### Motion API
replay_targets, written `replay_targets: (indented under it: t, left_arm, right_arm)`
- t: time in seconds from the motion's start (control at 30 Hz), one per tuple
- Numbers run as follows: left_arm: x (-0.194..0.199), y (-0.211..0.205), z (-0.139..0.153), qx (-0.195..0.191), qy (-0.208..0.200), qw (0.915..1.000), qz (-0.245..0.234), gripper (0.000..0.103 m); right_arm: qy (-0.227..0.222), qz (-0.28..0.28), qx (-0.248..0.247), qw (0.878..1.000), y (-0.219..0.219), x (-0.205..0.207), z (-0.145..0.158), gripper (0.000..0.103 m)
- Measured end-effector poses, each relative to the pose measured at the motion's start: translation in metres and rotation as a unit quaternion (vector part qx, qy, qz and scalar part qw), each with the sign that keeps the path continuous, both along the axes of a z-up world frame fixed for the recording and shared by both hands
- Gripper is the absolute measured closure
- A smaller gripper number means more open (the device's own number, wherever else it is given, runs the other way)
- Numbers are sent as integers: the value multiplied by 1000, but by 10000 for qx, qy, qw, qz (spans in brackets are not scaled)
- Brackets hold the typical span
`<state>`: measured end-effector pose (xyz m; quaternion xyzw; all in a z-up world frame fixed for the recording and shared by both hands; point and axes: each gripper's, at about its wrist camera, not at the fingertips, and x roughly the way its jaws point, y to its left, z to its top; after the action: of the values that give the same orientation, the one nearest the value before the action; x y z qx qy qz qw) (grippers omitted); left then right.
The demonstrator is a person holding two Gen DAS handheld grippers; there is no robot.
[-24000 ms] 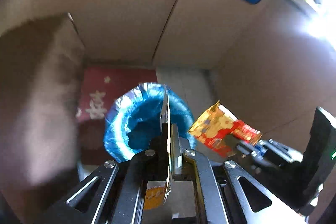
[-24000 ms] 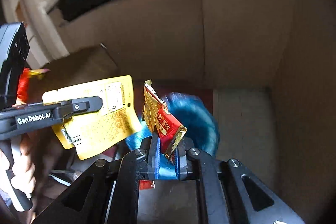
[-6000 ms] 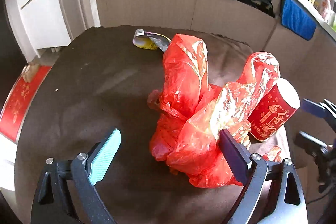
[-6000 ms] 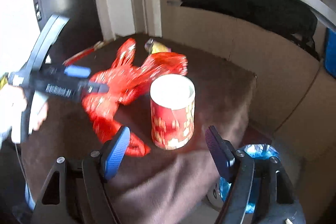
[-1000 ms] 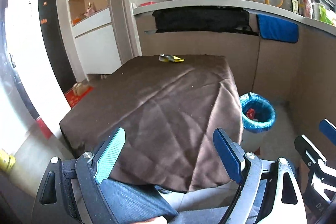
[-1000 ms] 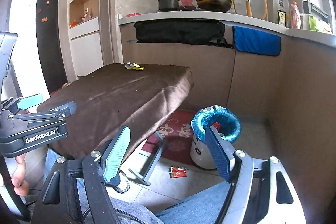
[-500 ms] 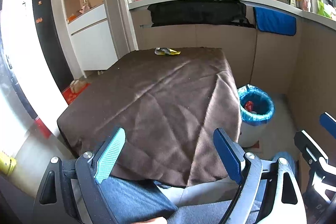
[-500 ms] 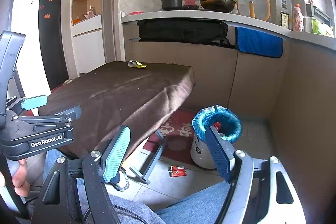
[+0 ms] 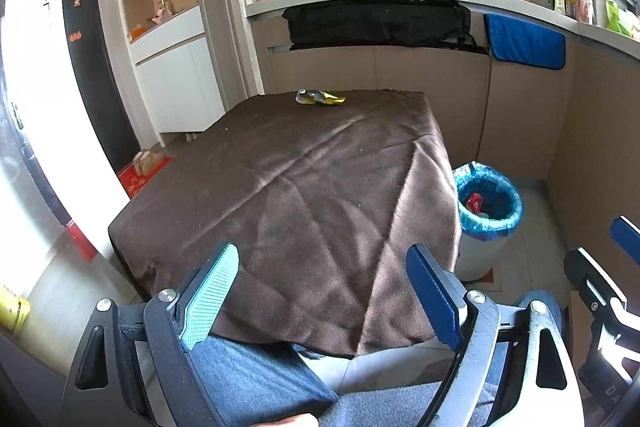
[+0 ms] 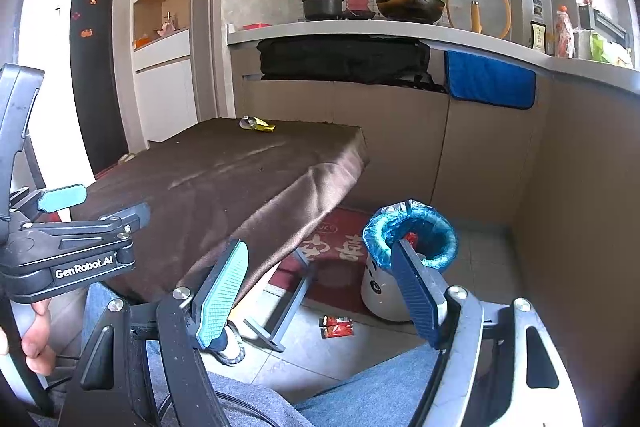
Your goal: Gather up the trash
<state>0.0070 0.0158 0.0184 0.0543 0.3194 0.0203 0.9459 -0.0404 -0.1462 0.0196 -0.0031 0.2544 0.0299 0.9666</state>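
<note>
A crumpled yellow and silver wrapper (image 9: 319,97) lies at the far edge of the brown-clothed table (image 9: 304,187); it also shows in the right wrist view (image 10: 257,124). A white bin with a blue liner (image 9: 486,205) stands on the floor right of the table, with red trash inside; it also shows in the right wrist view (image 10: 408,251). A small red wrapper (image 10: 337,326) lies on the floor beside the bin. My left gripper (image 9: 320,291) is open and empty, held back near the table's front edge. My right gripper (image 10: 320,291) is open and empty, low over the floor.
The person's jeans-clad legs (image 9: 256,379) are below both grippers. A red floor mat (image 10: 340,247) lies under the table's right side. Kitchen counter cabinets (image 9: 400,79) stand behind the table, with a blue towel (image 9: 524,41) hung on them. The left gripper's body (image 10: 68,247) shows in the right wrist view.
Both grippers have shifted slightly, staying open and empty. Over the last seconds the red bag and red cup left the table and now only the wrapper lies on it.
</note>
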Motion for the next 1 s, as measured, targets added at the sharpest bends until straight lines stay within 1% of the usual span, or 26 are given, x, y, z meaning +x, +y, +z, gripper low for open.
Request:
replay_targets:
  t: [1.0]
  left_arm:
    - [-3, -8, -4, 3, -9, 10000, -3, 17]
  right_arm:
    - [-25, -41, 7, 10000, -1, -1, 0, 32]
